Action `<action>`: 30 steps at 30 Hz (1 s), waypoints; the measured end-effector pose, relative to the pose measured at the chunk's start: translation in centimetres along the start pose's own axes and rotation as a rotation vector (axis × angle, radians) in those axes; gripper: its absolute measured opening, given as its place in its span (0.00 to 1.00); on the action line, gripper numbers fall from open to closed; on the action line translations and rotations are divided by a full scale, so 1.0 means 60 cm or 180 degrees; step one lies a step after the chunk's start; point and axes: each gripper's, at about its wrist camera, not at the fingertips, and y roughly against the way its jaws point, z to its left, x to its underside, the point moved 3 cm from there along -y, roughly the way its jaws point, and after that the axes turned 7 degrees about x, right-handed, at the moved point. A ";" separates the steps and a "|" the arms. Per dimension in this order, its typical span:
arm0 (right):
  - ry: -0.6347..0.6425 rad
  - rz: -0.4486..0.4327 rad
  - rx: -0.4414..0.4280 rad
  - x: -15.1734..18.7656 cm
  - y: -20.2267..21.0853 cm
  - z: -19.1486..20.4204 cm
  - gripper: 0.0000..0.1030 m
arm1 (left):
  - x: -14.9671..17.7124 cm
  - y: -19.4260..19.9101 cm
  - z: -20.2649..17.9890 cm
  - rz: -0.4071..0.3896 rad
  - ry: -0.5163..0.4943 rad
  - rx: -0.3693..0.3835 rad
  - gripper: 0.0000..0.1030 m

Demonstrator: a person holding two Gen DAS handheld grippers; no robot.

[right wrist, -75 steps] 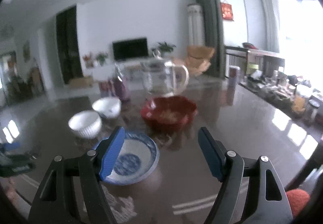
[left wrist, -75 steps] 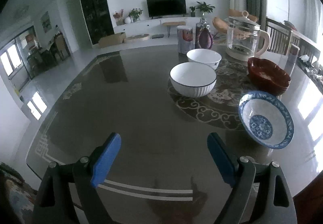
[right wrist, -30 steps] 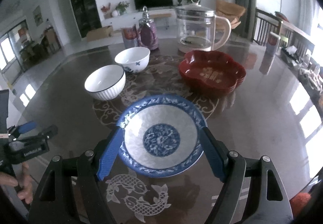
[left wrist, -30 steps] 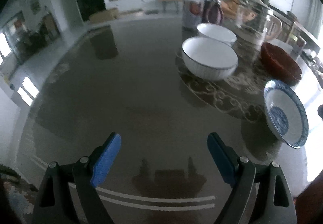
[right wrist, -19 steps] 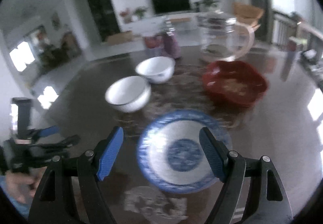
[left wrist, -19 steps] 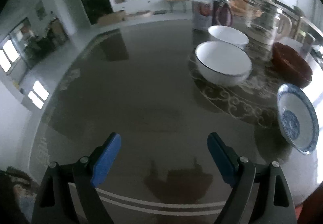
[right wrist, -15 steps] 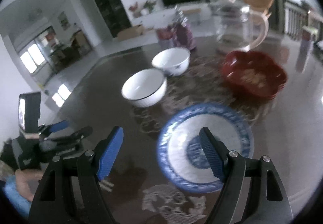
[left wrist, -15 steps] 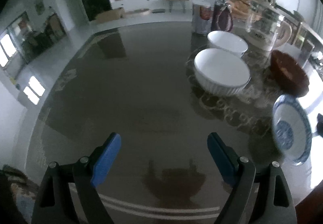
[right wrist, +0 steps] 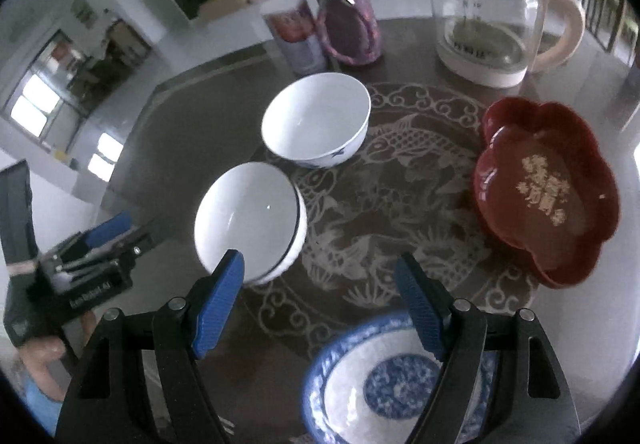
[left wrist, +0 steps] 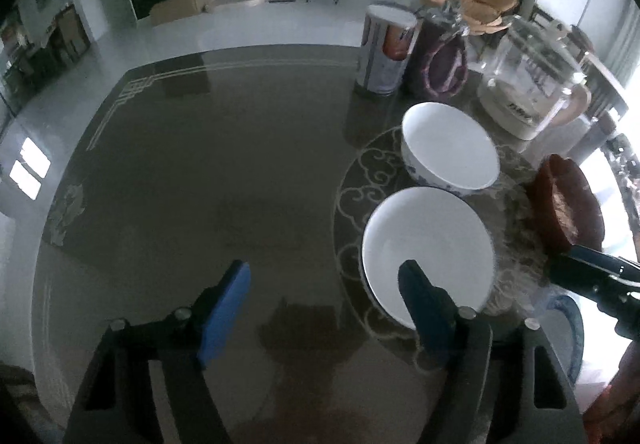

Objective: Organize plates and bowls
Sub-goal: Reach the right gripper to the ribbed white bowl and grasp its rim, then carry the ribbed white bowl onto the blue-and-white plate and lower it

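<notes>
White ribbed bowl (right wrist: 250, 218) on dark glass table (left wrist: 200, 172), at edge of round fish-pattern mat (right wrist: 384, 204); second white bowl (right wrist: 316, 120) just behind, apart. Blue-patterned bowl (right wrist: 384, 384) nearest, below right gripper (right wrist: 320, 304): jaws wide apart, nothing between pads. Red lobed dish (right wrist: 548, 188) to the right on mat. Left gripper (left wrist: 324, 304): jaws closing, gap empty, one finger (left wrist: 420, 296) overlapping ribbed bowl rim in view. Glass kettle (right wrist: 488, 12), purple bottle (right wrist: 352, 28) and canister (right wrist: 296, 32) behind.
</notes>
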 end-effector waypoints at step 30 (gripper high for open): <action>0.0003 0.0025 -0.0275 0.050 0.026 0.013 0.13 | 0.048 0.062 -0.098 -0.0023 -0.0169 0.0311 0.04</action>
